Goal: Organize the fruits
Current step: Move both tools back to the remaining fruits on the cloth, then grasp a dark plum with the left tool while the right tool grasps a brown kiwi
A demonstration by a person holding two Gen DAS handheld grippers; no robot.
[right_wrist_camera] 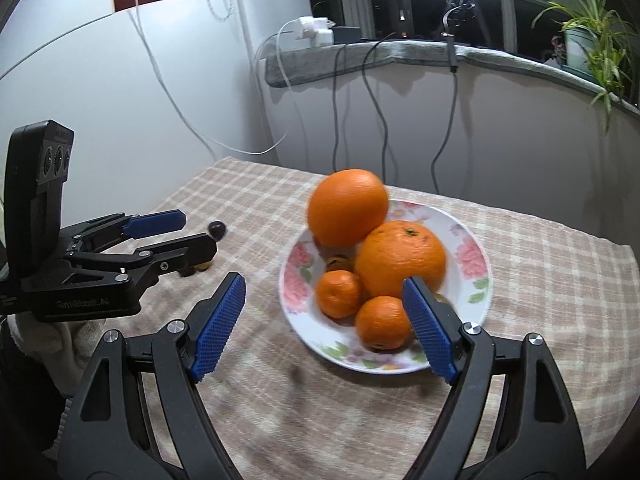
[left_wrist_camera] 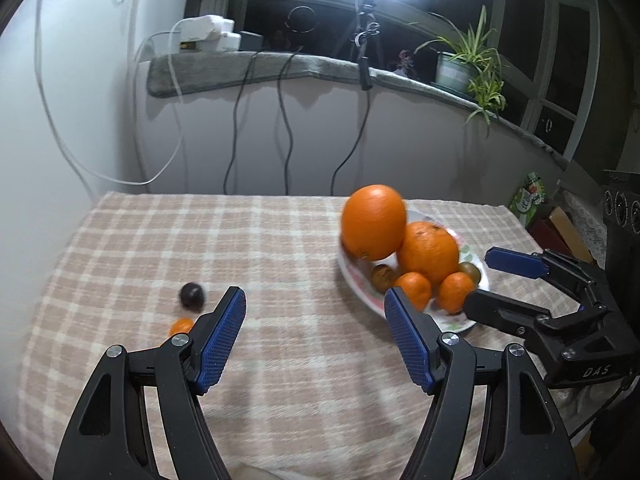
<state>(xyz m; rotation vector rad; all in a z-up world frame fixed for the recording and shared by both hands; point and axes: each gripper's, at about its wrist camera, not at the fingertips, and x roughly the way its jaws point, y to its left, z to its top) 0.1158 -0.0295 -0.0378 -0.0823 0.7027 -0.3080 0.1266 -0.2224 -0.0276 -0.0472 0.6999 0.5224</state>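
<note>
A flowered white plate point(right_wrist_camera: 472, 256) point(left_wrist_camera: 360, 284) holds a big orange point(right_wrist_camera: 400, 258), two mandarins point(right_wrist_camera: 338, 294) point(right_wrist_camera: 380, 322) and a brown nut-like fruit point(right_wrist_camera: 340, 262). A second big orange point(right_wrist_camera: 348, 212) point(left_wrist_camera: 374, 222), blurred, sits highest at the plate's far left rim. On the checked cloth to the left lie a dark plum point(left_wrist_camera: 192, 296) and a small mandarin point(left_wrist_camera: 182, 326), the latter half hidden by my left finger. My left gripper point(left_wrist_camera: 316, 320) point(right_wrist_camera: 198, 232) is open and empty. My right gripper point(right_wrist_camera: 322, 292) point(left_wrist_camera: 480, 282) is open just in front of the plate, holding nothing.
Cables hang down the wall behind the table point(left_wrist_camera: 280, 216). A windowsill point(left_wrist_camera: 240, 68) carries a potted plant point(left_wrist_camera: 468, 64) and a ring light stand point(left_wrist_camera: 364, 40). A green carton point(left_wrist_camera: 528, 196) and books stand past the table's right edge.
</note>
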